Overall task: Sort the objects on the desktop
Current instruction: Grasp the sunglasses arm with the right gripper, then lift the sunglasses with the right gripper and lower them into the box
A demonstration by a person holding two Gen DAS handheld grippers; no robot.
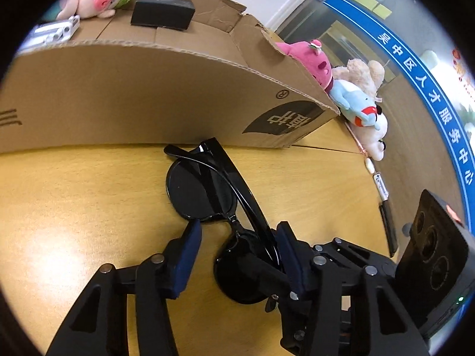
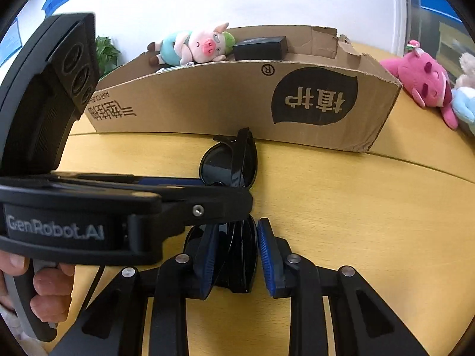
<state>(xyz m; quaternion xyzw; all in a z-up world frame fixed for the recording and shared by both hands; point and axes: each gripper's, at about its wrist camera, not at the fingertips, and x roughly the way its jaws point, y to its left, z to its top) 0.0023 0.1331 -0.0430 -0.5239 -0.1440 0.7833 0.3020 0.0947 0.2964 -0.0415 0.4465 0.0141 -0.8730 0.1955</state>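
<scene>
**One pair of sunglasses between two claws**

The cardboard box holds one toy pig, one black case and one silver item. One pair of sunglasses lies folded on the table just before it. The right claw pinches one lens; the left claw straddles the frame, half open, one pad touching.

sunglasses: glossy black plastic
table: smooth wood grain, slight sheen
box: matt corrugated cardboard
</scene>
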